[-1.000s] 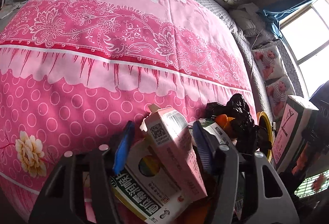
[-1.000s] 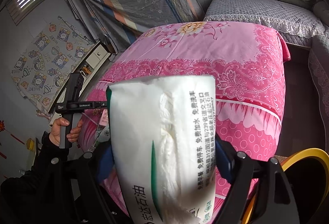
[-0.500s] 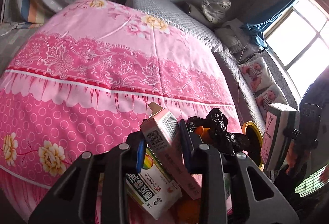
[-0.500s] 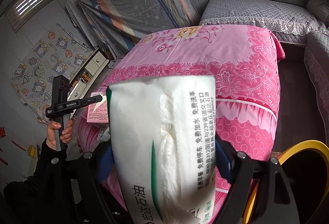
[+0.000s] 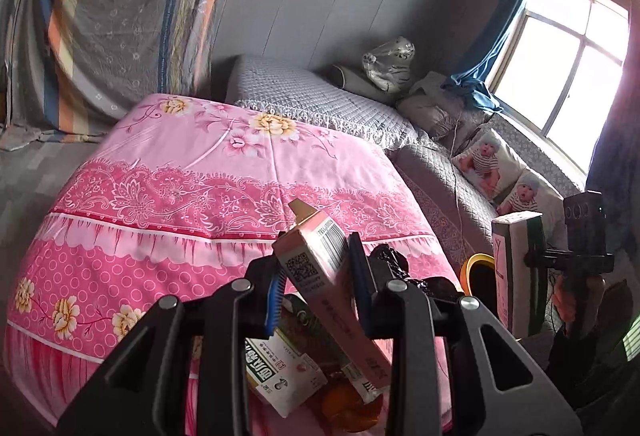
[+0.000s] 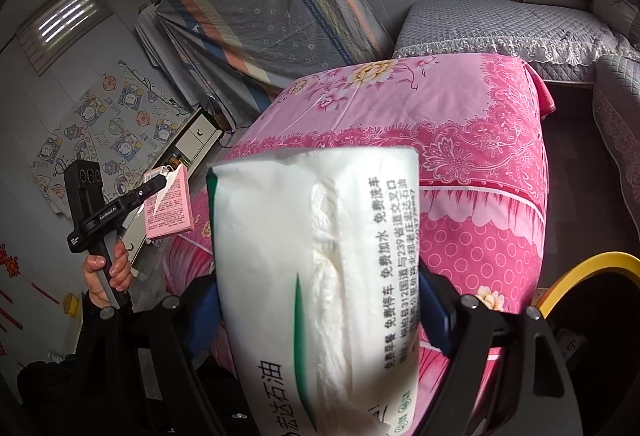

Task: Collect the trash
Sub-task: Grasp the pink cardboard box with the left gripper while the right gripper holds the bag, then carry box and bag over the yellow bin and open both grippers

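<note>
While the left gripper (image 5: 316, 284) clamps one pink carton (image 5: 320, 276) between its blue pads, lifted clear above the pink floral cloth (image 5: 180, 196), the right gripper (image 6: 320, 300) grips one white tissue pack (image 6: 320, 276) across its width. Beneath the carton, on the cloth's near edge, lie one green-and-white box (image 5: 280, 376), one orange item (image 5: 348, 400) and one crumpled black bag (image 5: 392, 260). One yellow-rimmed bin (image 6: 580, 272) stands beside the cloth-covered table. Two baby-print cushions (image 5: 504, 176) rest on the grey sofa (image 5: 440, 164) under the window. One bare hand (image 6: 108, 272) grasps the left tool's handle.
</note>
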Available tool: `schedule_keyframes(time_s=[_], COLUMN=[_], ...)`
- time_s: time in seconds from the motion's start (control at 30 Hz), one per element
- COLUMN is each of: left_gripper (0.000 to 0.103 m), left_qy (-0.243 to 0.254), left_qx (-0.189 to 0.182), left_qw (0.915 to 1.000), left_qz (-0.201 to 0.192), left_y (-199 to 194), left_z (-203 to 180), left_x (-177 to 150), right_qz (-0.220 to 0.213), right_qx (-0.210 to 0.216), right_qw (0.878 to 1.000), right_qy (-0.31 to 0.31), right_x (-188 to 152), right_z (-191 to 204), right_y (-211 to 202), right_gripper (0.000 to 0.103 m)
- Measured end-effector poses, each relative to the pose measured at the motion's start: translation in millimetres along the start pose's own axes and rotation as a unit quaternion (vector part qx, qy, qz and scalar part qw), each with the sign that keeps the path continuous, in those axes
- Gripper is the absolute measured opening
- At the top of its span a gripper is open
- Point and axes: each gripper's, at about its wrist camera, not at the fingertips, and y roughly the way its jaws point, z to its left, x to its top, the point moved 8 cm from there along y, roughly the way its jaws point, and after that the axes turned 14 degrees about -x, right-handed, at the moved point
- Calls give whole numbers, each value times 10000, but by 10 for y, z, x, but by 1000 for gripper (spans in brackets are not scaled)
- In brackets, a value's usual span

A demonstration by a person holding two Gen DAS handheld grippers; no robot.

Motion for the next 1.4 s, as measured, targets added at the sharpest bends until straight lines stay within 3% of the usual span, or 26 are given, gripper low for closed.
schedule_keyframes(time_s=[0.27,0.63,0.9,1.1,1.4], left_gripper=[28,28,28,28,28], left_qy=[414,970,1202,1344,1555], left_qx=[-415,-984,-1373,-1747,-1873], left_qw=[9981,9889,9798,9702,9607], left_qz=[207,539,821,1001,1335], left_y=[452,1161,1710,2132,2766], left_z=[-644,-1545,-2085,-2475,-2885], left_x=[-20,-96,-234,-385,-671], right_qz=[-177,-696,-1051,-1079,-987], right_qx=[-197,-774,-1626,-1901,-2299], right_qw=[9990,9888,9682,9560,9388], right_qy=[366,1068,1585,1956,2365], right_x=[-121,-268,-444,-610,-901], right_z=[-305,-1073,-1727,-2133,-2631], right_y=[-192,-648,-922,-972,-932], right_gripper=[77,77,77,77,77])
